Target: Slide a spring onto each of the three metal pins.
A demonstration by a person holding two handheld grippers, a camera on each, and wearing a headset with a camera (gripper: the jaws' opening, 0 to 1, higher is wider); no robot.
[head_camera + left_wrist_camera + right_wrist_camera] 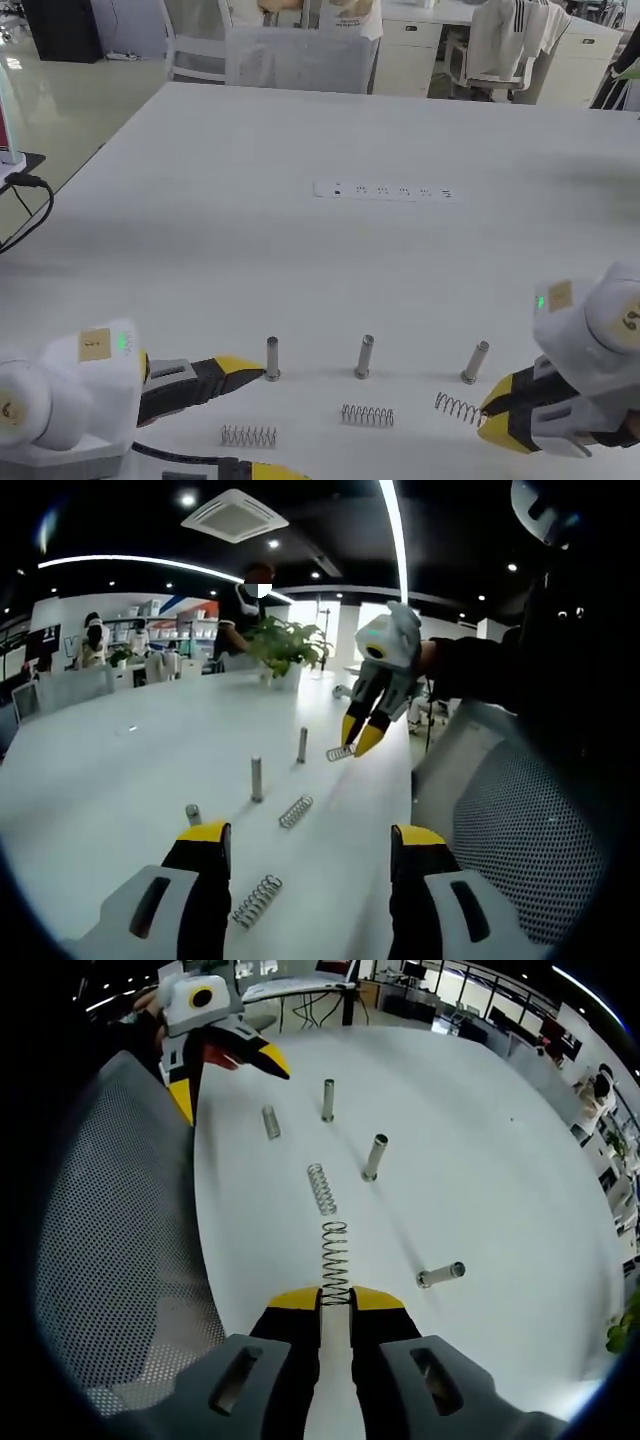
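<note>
Three short metal pins stand upright in a row on the white table: left pin [272, 358], middle pin [365, 356], right pin [476, 362]. Three springs lie in front of them. My left gripper [280, 425] is open, and the left spring [248, 436] [257, 900] lies on the table between its jaws, untouched. The middle spring [367, 415] [321, 1188] lies loose. My right gripper [497, 415] [336, 1295] is shut on one end of the right spring [458, 408] [335, 1260], just in front of the right pin [440, 1275]. Whether that spring is off the table I cannot tell.
A white power strip [385, 190] is set into the table [300, 250] further back. Chairs and desks [290, 55] stand beyond the far edge. A cable [30, 200] hangs at the left. A grey mesh chair back [120, 1230] is close behind the grippers.
</note>
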